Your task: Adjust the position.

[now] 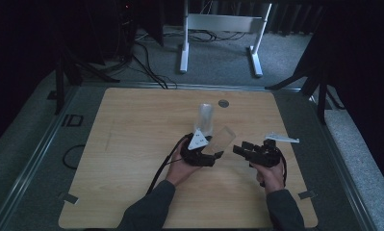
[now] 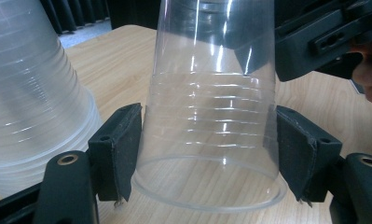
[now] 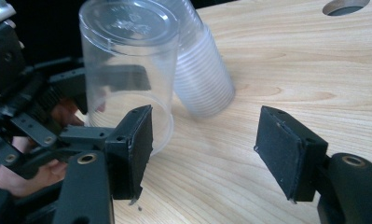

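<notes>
A single clear plastic cup (image 2: 211, 107) sits mouth-first between the jaws of my left gripper (image 2: 209, 158), and both black pads (image 2: 123, 149) press on its ribbed wall near the rim. In the high view this cup (image 1: 222, 138) leans base-up over the table, just right of the left gripper (image 1: 217, 154). A stack of clear cups (image 1: 206, 118) stands upside down right behind it; the stack (image 3: 202, 79) leans beside the held cup (image 3: 127, 70). My right gripper (image 3: 211, 154) stands open, nothing between its pads, a short way right of the cup (image 1: 238, 150).
The wooden table (image 1: 132, 144) has a round cable hole (image 1: 223, 103) behind the cup stack. A black cable (image 1: 161, 169) trails from the left gripper toward the front edge. A white desk frame (image 1: 223, 24) stands on the carpet beyond the table.
</notes>
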Motion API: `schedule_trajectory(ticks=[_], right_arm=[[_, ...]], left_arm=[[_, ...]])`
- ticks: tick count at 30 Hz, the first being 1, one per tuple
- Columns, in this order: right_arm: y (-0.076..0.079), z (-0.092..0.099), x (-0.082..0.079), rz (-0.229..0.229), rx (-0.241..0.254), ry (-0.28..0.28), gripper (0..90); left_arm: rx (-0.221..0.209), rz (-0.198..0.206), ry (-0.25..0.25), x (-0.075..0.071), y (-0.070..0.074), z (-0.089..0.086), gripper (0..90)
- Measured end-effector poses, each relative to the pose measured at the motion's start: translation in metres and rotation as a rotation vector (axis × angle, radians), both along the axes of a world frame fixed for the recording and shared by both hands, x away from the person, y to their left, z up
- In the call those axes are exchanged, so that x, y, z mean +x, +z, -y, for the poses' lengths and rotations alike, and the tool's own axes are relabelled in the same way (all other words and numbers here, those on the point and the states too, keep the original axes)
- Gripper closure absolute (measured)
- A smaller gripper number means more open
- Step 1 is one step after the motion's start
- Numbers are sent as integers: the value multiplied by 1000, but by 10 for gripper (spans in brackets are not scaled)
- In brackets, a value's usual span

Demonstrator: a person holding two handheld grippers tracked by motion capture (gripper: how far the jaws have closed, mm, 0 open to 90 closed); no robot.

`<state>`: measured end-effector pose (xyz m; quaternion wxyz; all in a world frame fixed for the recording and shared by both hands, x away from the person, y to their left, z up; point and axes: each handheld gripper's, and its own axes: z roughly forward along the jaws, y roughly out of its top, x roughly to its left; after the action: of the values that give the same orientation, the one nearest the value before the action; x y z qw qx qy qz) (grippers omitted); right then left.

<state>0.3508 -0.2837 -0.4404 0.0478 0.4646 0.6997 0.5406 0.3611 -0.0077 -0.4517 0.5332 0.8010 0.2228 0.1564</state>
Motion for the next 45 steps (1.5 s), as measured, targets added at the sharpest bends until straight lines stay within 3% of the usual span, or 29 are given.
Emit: schedule_trajectory(ticks=[2,8,11,18,22,29,36,45], right_arm=[[1,-2,1,2,-50,13,363],[4,-4,1,8,-85,34,363],[7,-4,2,20,-127,39,364],[10,-4,2,23,-151,51,364],[13,-4,2,35,-211,58,374],[19,-2,3,40,-244,77,374],[22,-6,3,51,-326,106,374],[26,-8,3,60,-397,136,375]], left_arm=[[4,1,-4,0,0,-1,292],[13,1,-15,-2,2,-6,292],[21,-4,-25,-2,2,-7,292],[33,-21,-54,-3,0,-8,292],[38,-22,-57,-3,1,-9,292],[57,-32,-76,-3,2,-12,292],[73,-40,-95,-3,2,-13,292],[96,-43,-107,-3,1,-13,292]])
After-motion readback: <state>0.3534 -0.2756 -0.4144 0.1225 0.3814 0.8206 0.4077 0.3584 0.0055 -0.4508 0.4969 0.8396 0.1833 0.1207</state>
